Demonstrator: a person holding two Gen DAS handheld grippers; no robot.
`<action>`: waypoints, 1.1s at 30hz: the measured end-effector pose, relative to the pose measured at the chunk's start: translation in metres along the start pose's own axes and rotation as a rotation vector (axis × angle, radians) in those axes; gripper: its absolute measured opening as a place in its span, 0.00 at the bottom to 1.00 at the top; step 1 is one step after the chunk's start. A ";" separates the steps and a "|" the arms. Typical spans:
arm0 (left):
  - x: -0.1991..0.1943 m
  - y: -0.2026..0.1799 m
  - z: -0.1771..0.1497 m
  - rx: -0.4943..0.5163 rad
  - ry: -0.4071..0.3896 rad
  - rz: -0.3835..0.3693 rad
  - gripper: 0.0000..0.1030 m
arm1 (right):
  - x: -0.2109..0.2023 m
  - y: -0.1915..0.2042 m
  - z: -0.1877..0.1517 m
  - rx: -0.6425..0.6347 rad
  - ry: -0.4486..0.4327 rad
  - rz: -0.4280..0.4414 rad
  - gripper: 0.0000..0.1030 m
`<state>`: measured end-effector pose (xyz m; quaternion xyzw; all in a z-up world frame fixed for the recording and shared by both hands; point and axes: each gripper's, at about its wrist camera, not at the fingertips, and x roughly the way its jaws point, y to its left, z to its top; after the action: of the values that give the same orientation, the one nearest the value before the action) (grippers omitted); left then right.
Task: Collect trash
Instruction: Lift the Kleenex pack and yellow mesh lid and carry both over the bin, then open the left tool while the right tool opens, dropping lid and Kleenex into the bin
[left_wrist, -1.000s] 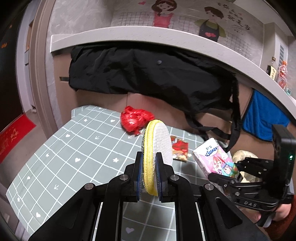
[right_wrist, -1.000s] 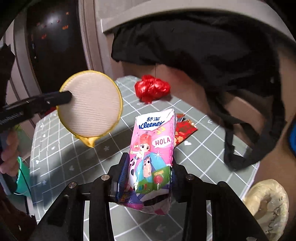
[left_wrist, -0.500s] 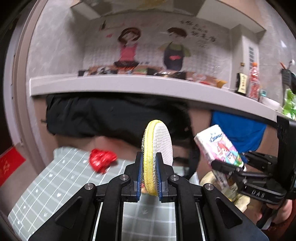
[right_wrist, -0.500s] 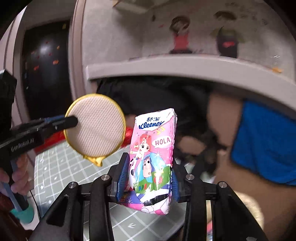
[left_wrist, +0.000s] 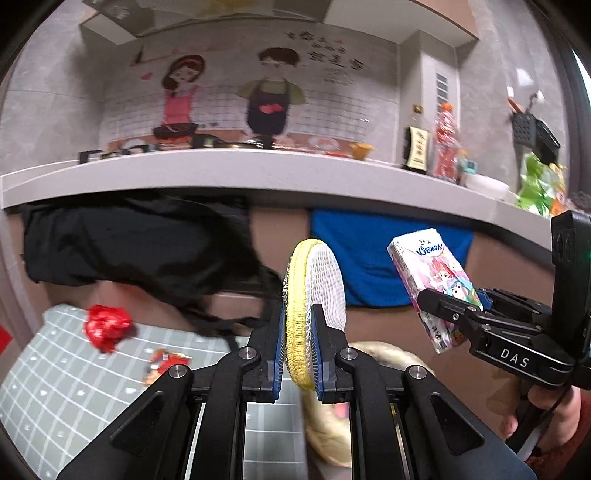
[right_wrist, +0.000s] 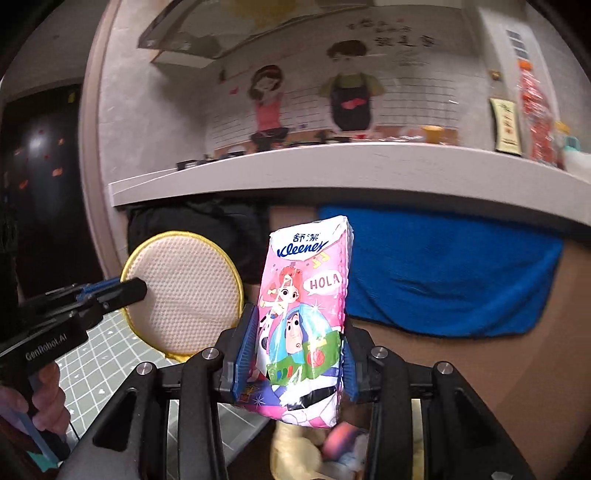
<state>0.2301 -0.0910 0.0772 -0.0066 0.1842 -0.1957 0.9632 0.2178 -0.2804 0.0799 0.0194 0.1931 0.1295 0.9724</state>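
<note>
The left gripper (left_wrist: 298, 343) is closed tight on a round yellow-edged pad (left_wrist: 314, 295), which stands on its edge between the blue fingers. The right gripper (right_wrist: 295, 354) is about half open and it clamps a pink tissue pack (right_wrist: 306, 306) upright by the lower part. Both things are lifted in the air, side by side, in front of a grey counter (left_wrist: 258, 173) where a blue cloth (right_wrist: 443, 273) and a black bag (left_wrist: 129, 243) hang. On the checked table (left_wrist: 55, 369) lie a red crumpled bag (left_wrist: 107, 326) and a small red wrapper (left_wrist: 164, 363). Under the grippers is a pale open bag (left_wrist: 384, 356).
</note>
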 end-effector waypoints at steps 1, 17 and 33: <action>0.005 -0.006 -0.002 0.001 0.005 -0.012 0.13 | -0.002 -0.007 -0.004 0.010 0.003 -0.014 0.36; 0.078 -0.049 -0.042 -0.016 0.155 -0.114 0.13 | 0.006 -0.080 -0.057 0.167 0.083 -0.090 0.36; 0.154 -0.042 -0.087 -0.084 0.377 -0.140 0.13 | 0.073 -0.112 -0.111 0.249 0.258 -0.089 0.37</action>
<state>0.3149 -0.1830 -0.0540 -0.0227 0.3682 -0.2523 0.8946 0.2683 -0.3712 -0.0600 0.1144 0.3316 0.0627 0.9343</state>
